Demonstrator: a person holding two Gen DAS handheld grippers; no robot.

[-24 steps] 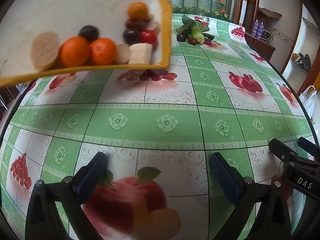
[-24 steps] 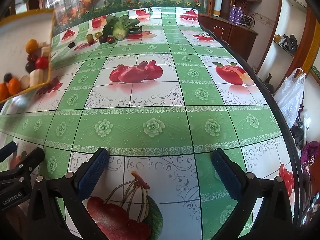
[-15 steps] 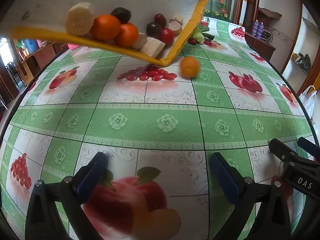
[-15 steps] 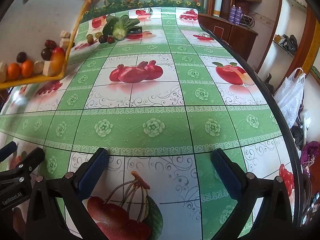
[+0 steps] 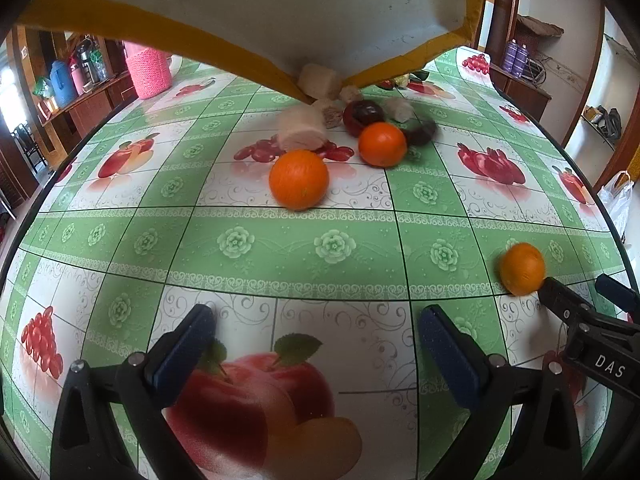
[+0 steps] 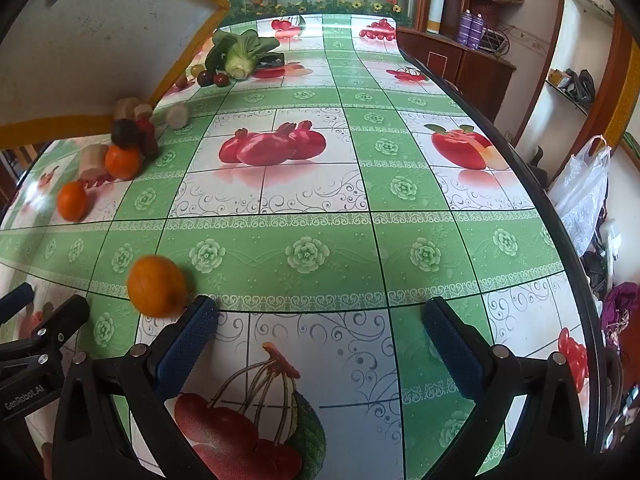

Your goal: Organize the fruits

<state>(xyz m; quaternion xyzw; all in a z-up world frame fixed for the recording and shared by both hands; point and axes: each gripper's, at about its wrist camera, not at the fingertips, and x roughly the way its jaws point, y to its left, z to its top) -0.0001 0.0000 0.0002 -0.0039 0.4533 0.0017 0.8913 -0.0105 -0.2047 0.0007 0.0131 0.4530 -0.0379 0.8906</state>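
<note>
A yellow-rimmed tray [image 5: 280, 4] is tilted steeply above the table, its corner down, also in the right wrist view [image 6: 92, 40]. Fruit lies spilled below it: two oranges [image 5: 299, 179] [image 5: 382, 144], dark plums [image 5: 362, 114] and pale chunks [image 5: 298, 130]. A third orange [image 5: 521, 267] lies apart, right beside the right gripper's left finger [image 6: 156, 286]. My left gripper [image 5: 316, 348] is open and empty, low over the table. My right gripper [image 6: 320, 340] is open and empty too.
The table wears a green and white fruit-print cloth [image 6: 308, 248]. A bok choy with small dark fruits [image 6: 240, 58] lies at the far end. A pink basket [image 5: 148, 72] stands far left. The table's right edge [image 6: 560, 216] is close, with a plastic bag [image 6: 584, 192] beyond.
The tray has tipped up steeply and its fruit has slid off the corner onto the table. One orange has rolled toward the grippers. Both grippers have stayed still.
</note>
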